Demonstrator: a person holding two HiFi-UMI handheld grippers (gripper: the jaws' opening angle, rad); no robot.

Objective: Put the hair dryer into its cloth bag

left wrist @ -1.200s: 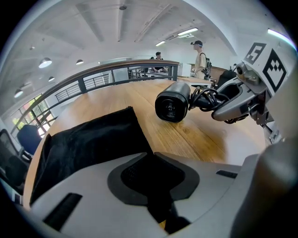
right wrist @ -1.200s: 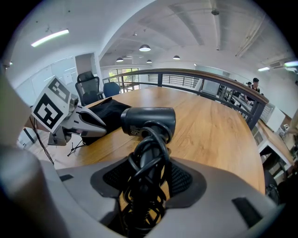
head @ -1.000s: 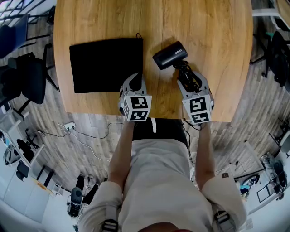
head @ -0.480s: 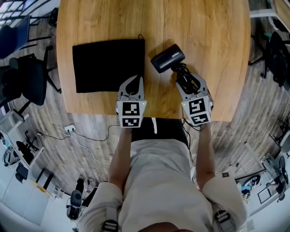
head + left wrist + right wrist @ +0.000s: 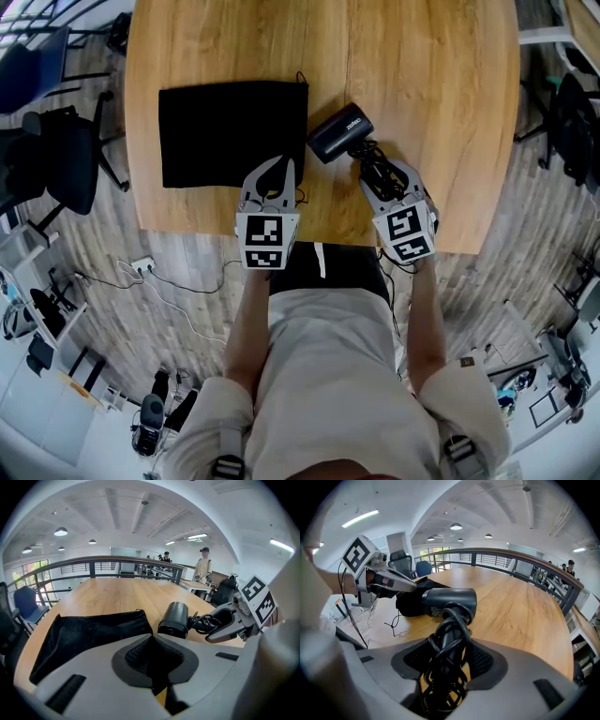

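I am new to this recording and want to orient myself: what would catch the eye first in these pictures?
The black hair dryer stands out against the light wooden table, its cord-wrapped handle clamped in the right hand-held gripper. Left of it in the head view, a black cloth bag lies flat on that table.

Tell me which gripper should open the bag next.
Left. The left gripper sits at the cloth bag's near right corner, seemingly pinching the cloth. The right gripper is shut on the hair dryer's cord-wrapped handle.
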